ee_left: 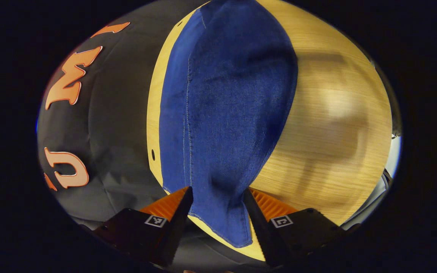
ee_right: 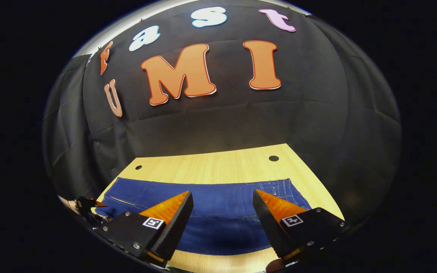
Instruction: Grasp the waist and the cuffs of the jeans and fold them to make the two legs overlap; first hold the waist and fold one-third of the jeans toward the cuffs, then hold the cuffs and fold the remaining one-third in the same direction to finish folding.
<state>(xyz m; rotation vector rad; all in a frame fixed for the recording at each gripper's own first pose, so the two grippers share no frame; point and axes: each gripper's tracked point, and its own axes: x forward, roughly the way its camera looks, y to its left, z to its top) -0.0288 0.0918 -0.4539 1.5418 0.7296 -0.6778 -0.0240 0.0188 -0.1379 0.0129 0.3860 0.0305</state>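
Blue jeans (ee_left: 226,106) lie flat on the wooden table (ee_left: 328,125) and stretch away from my left gripper (ee_left: 217,190). That gripper is open, and the hemmed cuff end (ee_left: 233,231) lies between its two fingers. In the right gripper view the jeans (ee_right: 218,204) run across the table from left to right, with the pocket and waist part (ee_right: 279,187) on the right. My right gripper (ee_right: 222,197) hovers open over the middle of the cloth and holds nothing. The left gripper (ee_right: 85,206) shows small at the jeans' left end.
The black booth wall (ee_right: 218,125) stands right behind the table's far edge. Two small round holes (ee_right: 273,158) sit near the back corners of the table (ee_right: 218,167). A bare strip of wood (ee_right: 211,261) lies in front of the jeans.
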